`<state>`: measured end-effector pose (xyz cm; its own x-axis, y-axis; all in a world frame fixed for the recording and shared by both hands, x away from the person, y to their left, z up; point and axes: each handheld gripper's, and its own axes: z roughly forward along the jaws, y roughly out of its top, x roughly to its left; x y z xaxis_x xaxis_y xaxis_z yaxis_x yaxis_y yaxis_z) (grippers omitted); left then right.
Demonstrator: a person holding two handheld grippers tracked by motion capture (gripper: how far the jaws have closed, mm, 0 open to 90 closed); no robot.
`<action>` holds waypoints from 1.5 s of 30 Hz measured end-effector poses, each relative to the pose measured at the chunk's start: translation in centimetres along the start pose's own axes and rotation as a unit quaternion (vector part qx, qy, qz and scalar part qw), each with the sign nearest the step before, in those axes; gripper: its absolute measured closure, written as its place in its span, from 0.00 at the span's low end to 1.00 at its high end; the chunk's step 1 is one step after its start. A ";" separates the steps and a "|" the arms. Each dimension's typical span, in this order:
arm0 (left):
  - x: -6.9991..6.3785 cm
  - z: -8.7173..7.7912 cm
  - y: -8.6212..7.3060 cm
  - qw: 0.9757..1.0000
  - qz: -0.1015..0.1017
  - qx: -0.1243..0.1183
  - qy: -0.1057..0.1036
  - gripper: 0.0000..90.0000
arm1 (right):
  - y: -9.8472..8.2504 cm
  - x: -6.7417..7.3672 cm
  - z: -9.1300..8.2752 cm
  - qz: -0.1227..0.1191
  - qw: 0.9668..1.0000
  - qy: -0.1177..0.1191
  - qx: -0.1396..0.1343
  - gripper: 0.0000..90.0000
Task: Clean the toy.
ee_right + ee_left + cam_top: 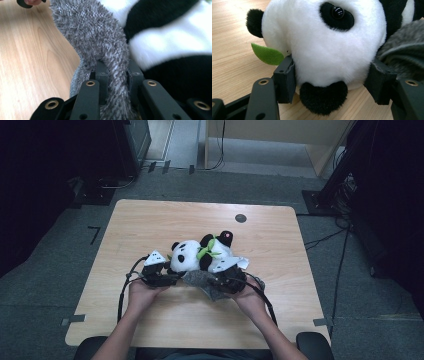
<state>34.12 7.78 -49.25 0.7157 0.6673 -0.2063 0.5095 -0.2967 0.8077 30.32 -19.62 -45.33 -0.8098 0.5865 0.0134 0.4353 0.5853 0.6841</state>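
Nearest my right gripper's camera, a strip of shaggy grey plush fabric (pixel 100 47) runs up between the two black jaws of my right gripper (pixel 117 75), which are pressed together on it, pinching the fabric tight. Just beyond and to the right of those jaws lies the black-and-white body of a stuffed toy panda (pixel 172 40). In my left gripper's camera, my left gripper (pixel 332 80) has its jaws spread wide around the panda's round white head (pixel 324 45), one pad against each side, the black snout hanging low between them. A green felt leaf (pixel 267 53) pokes out just beyond the left-hand jaw, and the grey fabric (pixel 404 47) bunches beside the right-hand one. From above, the panda (pixel 200 254) rests on the pale wooden table (pixel 150 220) directly ahead of both grippers, my left gripper (pixel 167 275) at its head, my right gripper (pixel 212 280) at the grey fabric (pixel 197 279) beside it.
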 end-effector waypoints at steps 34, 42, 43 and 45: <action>-0.1 0.0 0.1 1.000 0.003 0.007 0.004 0.38 | -6.2 -7.5 -6.2 0.142 0.988 -0.047 -0.033 0.85; -0.2 0.0 0.1 1.000 0.005 0.007 0.006 0.38 | -5.7 -9.5 -5.7 0.160 0.985 -0.060 -0.037 0.85; -0.2 0.0 0.1 1.000 0.005 0.007 0.006 0.38 | -5.7 -9.7 -5.7 0.161 0.984 -0.061 -0.039 0.85; -0.2 0.0 0.1 1.000 0.005 0.006 0.006 0.38 | -5.5 -10.4 -5.6 0.165 0.984 -0.060 -0.035 0.85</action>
<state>34.04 7.62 -49.13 0.7153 0.6722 -0.1908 0.5078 -0.3126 0.8028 34.15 -32.02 -45.15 -0.5754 0.8023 0.1591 0.6341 0.3146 0.7064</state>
